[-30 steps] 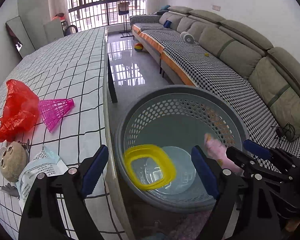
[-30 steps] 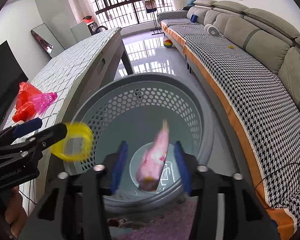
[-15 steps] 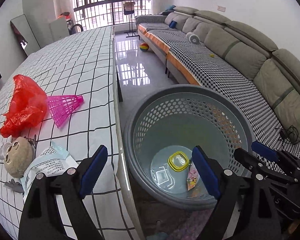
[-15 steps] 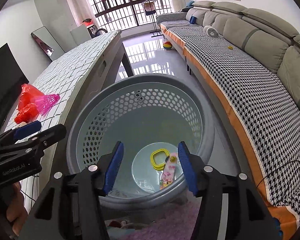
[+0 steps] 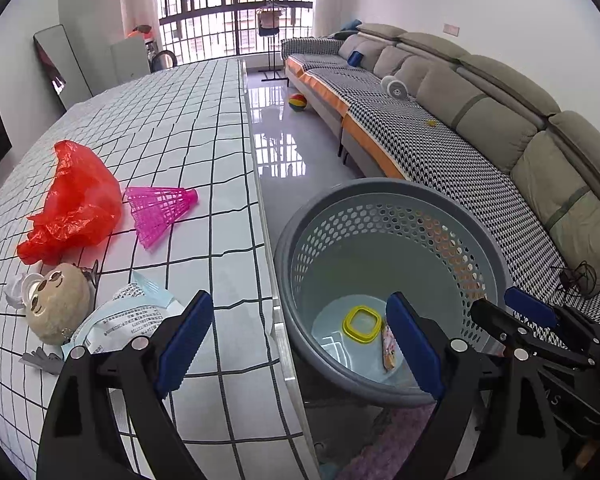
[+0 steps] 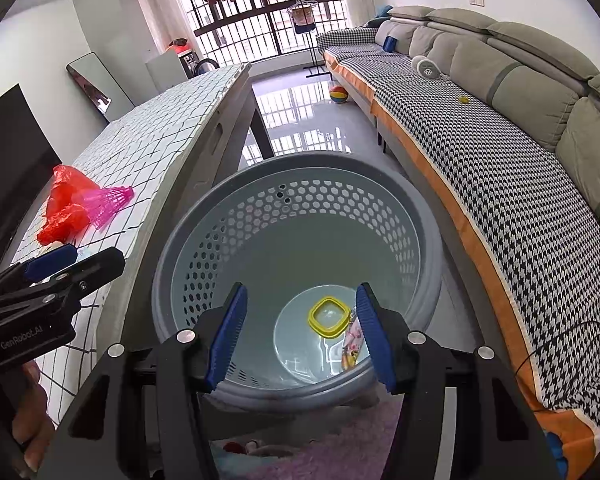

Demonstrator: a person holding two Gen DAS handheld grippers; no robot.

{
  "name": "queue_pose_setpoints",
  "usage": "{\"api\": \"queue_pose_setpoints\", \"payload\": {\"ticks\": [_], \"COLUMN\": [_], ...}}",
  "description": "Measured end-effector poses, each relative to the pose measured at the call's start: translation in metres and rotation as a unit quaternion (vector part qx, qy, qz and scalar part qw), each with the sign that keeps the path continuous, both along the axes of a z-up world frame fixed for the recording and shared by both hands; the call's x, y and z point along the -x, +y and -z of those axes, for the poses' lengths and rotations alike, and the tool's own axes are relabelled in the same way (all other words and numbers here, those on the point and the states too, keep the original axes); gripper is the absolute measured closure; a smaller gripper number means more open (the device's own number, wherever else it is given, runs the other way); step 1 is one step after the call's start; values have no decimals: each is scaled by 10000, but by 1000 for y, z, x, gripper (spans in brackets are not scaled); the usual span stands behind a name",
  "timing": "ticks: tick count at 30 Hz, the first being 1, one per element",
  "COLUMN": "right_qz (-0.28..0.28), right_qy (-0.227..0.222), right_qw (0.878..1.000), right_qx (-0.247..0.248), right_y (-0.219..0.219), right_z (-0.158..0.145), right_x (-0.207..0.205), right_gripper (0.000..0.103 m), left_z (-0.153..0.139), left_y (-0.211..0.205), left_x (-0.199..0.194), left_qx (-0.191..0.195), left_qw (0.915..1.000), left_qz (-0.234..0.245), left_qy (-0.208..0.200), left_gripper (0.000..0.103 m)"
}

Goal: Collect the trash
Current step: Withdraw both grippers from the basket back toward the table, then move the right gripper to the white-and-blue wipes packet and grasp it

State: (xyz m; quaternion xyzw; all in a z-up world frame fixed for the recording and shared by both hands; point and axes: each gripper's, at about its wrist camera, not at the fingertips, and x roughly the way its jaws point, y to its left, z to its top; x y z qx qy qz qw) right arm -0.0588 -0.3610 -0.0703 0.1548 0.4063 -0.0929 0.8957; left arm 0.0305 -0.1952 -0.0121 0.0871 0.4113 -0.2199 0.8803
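A grey perforated basket (image 5: 496, 248) (image 6: 420, 208) stands on the floor beside the table. On its bottom lie a yellow square ring (image 5: 362, 325) (image 6: 329, 317) and a pink wrapper (image 5: 389, 343) (image 6: 352, 338). My left gripper (image 5: 300, 340) hangs open and empty over the table's edge and the basket's near rim. My right gripper (image 6: 300, 332) is open and empty above the basket. On the table lie a red plastic bag (image 5: 74, 202) (image 6: 62, 204), a pink shuttlecock (image 5: 160, 208) (image 6: 106, 204), a white printed packet (image 5: 128, 318) and a small plush toy (image 5: 56, 304).
The table (image 5: 172, 120) has a white cloth with black grid lines. A long grey sofa (image 5: 500, 120) with a houndstooth cover runs along the right. A coloured ball (image 5: 297, 101) lies on the glossy floor. A purple rug (image 6: 340, 448) lies under the basket.
The yellow ring and the pink wrapper fell from the grippers to the basket's bottom. My left gripper has shifted left towards the table.
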Motion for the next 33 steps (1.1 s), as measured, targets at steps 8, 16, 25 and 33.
{"api": "queue_pose_setpoints", "payload": {"ticks": [8,16,25,33], "right_qz": [-126,-318,-805,-1328], "right_qy": [-136,-268,-427,-478], "right_qw": [9998,9991,9957,9898], "right_qx": [55,72,141,199], "right_y": [20,44,88,134], "right_z": [-11,-21,-39,-45], "right_x": [0,-4,-17,-37], "right_gripper": [49,45,42,40], "left_z": [-11,-24,-37,-44], "left_y": [22,53,107,166], "left_x": [4,10,15,14], "left_qx": [123,242,268,186], "left_qw": [9997,9985,9943,9855], "left_qz": [-151,-406,-919,-1554], "left_qy": [-146,-273,-461,-658], "left_gripper": [15,13,11,11]}}
